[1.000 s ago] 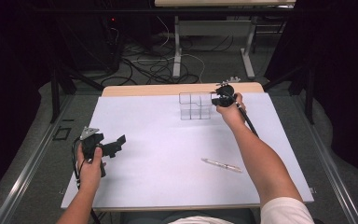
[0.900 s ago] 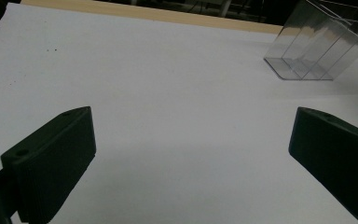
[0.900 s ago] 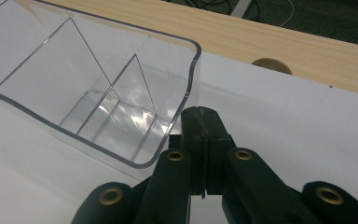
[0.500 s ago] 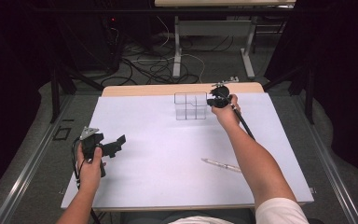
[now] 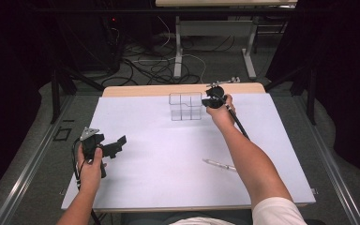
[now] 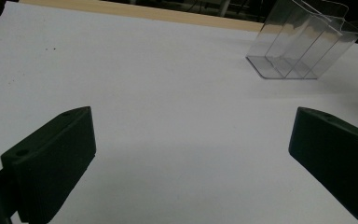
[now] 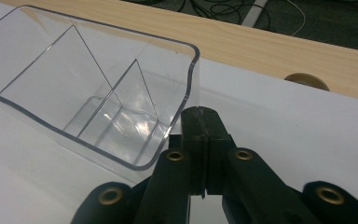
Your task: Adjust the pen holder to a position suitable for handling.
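Left tool [image 5: 115,146] rests near the bench [image 5: 150,187] front edge, jaws wide apart, holding nothing. Farther back, right tool [image 7: 200,126], jaws pressed together and empty, sits just beside the end wall of the clear divided organizer [image 5: 185,106], whose long axis runs leftward from it.

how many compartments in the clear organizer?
3 visible. In the right gripper view the clear organizer has two dividers: one compartment at the near rounded end beside the shut right gripper, one in the middle, one at the far end, cut off by the frame, so more may be hidden.
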### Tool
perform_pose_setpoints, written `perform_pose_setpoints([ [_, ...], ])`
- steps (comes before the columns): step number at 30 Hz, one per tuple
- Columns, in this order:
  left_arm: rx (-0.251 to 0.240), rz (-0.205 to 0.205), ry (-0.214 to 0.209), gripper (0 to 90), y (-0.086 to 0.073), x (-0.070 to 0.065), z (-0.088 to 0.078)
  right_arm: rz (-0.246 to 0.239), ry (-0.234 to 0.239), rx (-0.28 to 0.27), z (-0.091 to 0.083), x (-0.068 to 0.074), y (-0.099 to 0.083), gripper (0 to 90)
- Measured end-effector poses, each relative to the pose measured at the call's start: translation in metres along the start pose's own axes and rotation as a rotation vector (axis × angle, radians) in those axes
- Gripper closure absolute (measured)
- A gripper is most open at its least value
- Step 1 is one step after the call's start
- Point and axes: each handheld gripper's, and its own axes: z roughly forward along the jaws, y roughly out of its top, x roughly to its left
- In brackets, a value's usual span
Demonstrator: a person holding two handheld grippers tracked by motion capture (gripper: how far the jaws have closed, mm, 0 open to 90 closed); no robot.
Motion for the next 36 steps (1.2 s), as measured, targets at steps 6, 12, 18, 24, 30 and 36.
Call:
perform_pose_setpoints([
  [6,-0.001,-0.001,0.000,0.4,0.000,0.000,0.000,-0.019,0.003,0.011,-0.003,0.000,0.001,86.1],
  [12,0.004,0.003,0.002,0.4,0.000,-0.001,0.001,-0.026,-0.005,-0.011,-0.014,-0.004,0.003,80.9],
  [18,0.008,0.011,0.001,0.4,0.000,-0.002,0.002,-0.053,0.024,-0.012,-0.031,-0.005,0.002,74.8],
  [24,0.011,0.017,0.004,0.4,0.000,-0.003,0.002,-0.088,0.062,0.011,-0.044,-0.002,-0.003,69.6],
  [30,0.009,0.016,0.006,0.4,0.000,-0.002,0.001,-0.120,0.110,0.026,-0.058,0.002,-0.008,60.6],
  [36,0.010,0.016,0.008,0.4,0.001,-0.002,0.000,-0.145,0.141,0.038,-0.070,0.008,-0.010,56.4],
])
